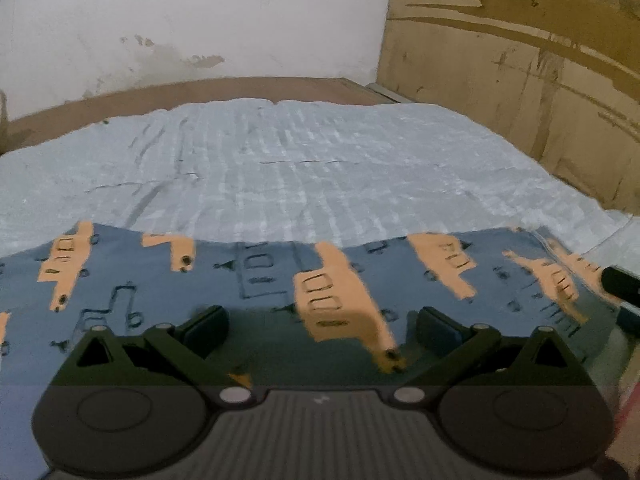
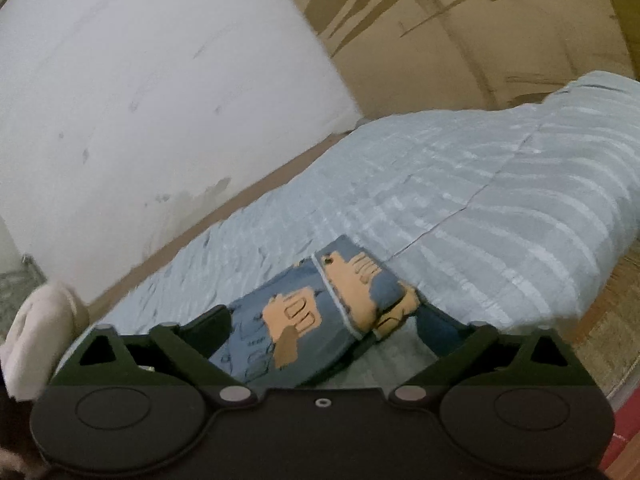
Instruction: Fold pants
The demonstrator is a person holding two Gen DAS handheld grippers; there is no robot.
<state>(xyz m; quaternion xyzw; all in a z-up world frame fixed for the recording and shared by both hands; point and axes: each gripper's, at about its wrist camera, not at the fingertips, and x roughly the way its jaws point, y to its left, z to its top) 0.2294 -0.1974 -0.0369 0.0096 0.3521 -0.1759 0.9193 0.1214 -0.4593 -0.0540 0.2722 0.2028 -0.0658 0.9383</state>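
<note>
The pants [image 1: 280,280] are blue with orange truck prints and lie flat across the near part of a bed. My left gripper [image 1: 322,326] is open just above the fabric, its fingers [image 1: 210,322] spread wide with nothing between them. In the right wrist view the pants' end [image 2: 308,320] lies between the spread fingers [image 2: 434,326] of my right gripper [image 2: 322,330], which is open and low over the cloth. A dark part of the right gripper [image 1: 622,286] shows at the right edge of the left wrist view.
The bed has a pale blue striped quilt [image 1: 300,168]. A white wall [image 1: 180,20] stands behind it and a brown cardboard panel [image 1: 520,48] to the right. A white bundle [image 2: 36,328] lies at the bed's left edge. The floor [image 2: 612,312] shows at the right.
</note>
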